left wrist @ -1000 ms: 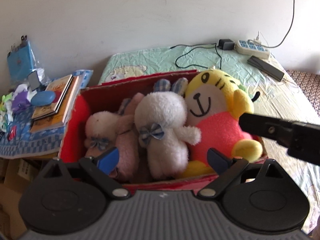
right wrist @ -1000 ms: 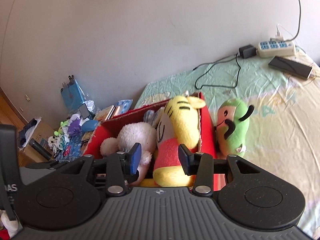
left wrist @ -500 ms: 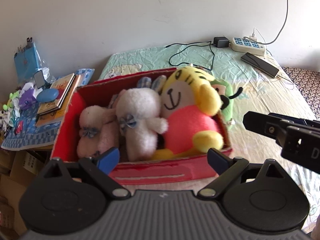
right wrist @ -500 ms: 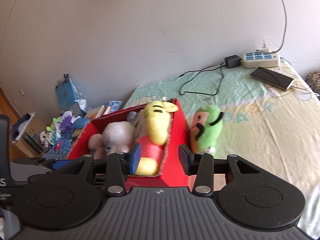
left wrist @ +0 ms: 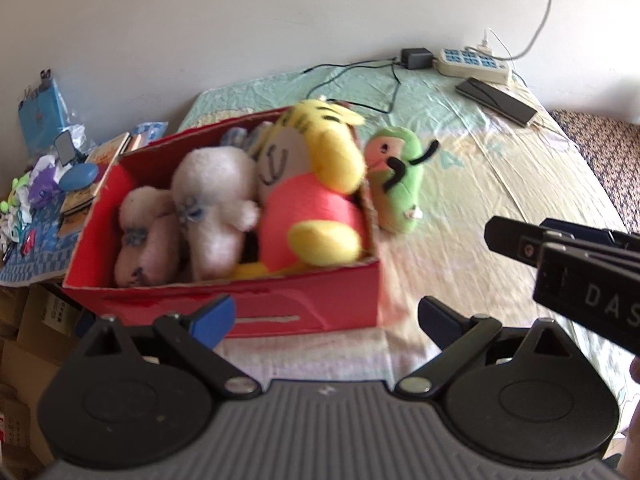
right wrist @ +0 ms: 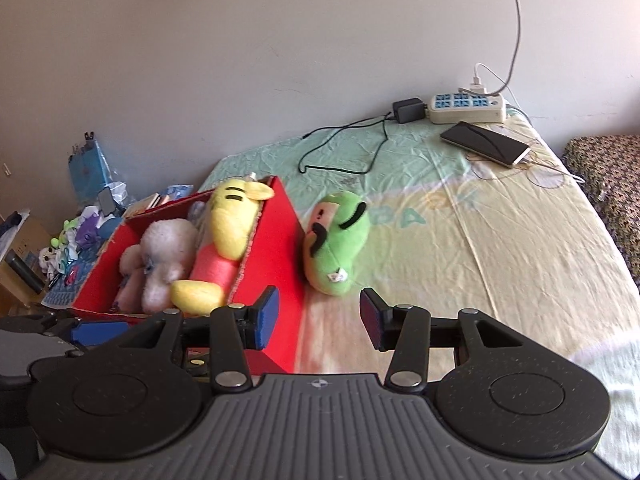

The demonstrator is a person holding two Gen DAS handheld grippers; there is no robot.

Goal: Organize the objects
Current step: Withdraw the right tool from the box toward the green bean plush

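Wrinkled bed sheet lies bare toward the bed's right edge, while at its left edge the stiff red box holds fuzzy plush toys, a soft green plush touching its outer wall; left gripper and right gripper jaws spread, empty.

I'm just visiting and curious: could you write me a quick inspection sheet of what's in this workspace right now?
Surface: bed sheet, wrinkled, pale green and yellow.
Job's things: red box holds the yellow tiger plush and two white plush animals; green plush lies on the sheet beside the box.
Clutter: phone; books and small toys left of the bed.
Grippers: left gripper and right gripper both open, empty.
Cables: power strip, black charger cable.
Surroundings: plain wall.
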